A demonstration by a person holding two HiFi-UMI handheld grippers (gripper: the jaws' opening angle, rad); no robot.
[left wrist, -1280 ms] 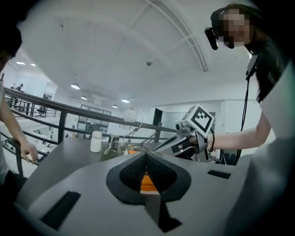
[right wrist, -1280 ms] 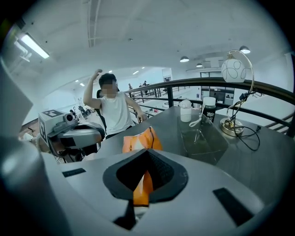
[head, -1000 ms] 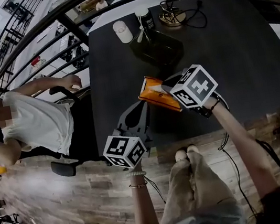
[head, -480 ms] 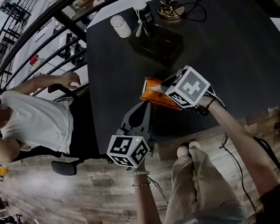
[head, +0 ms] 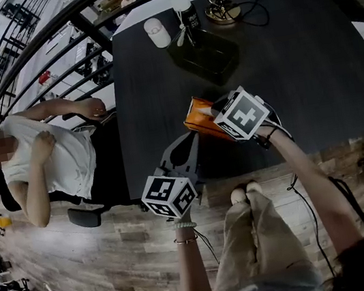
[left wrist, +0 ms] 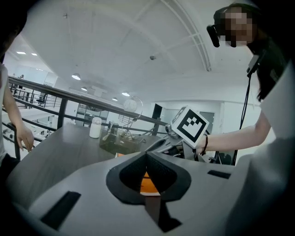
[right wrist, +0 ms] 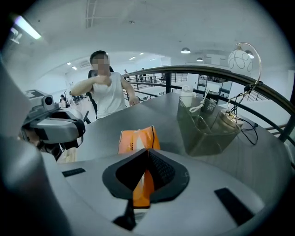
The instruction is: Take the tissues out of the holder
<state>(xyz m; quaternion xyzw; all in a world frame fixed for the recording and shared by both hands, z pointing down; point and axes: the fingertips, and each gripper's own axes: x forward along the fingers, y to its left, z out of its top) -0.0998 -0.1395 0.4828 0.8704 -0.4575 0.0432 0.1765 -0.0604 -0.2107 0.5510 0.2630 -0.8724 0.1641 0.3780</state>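
— So, your right hand-held gripper (right wrist: 146,156) is clamped on the tissue pack (head: 198,115), near the table's (head: 308,72) front edge and well apart from the holder (head: 205,54).

— And your left hand-held gripper (left wrist: 146,154) is closed, just beside it. The pack looks light, soft and slippery, so pinch the wrapper's end gently.

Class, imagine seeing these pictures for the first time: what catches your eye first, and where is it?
The bright orange tissue pack stands out on the dark table, near its front edge, pinched in the shut jaws of the right gripper. Behind it, towards the far edge, stands a clear box holding small items.
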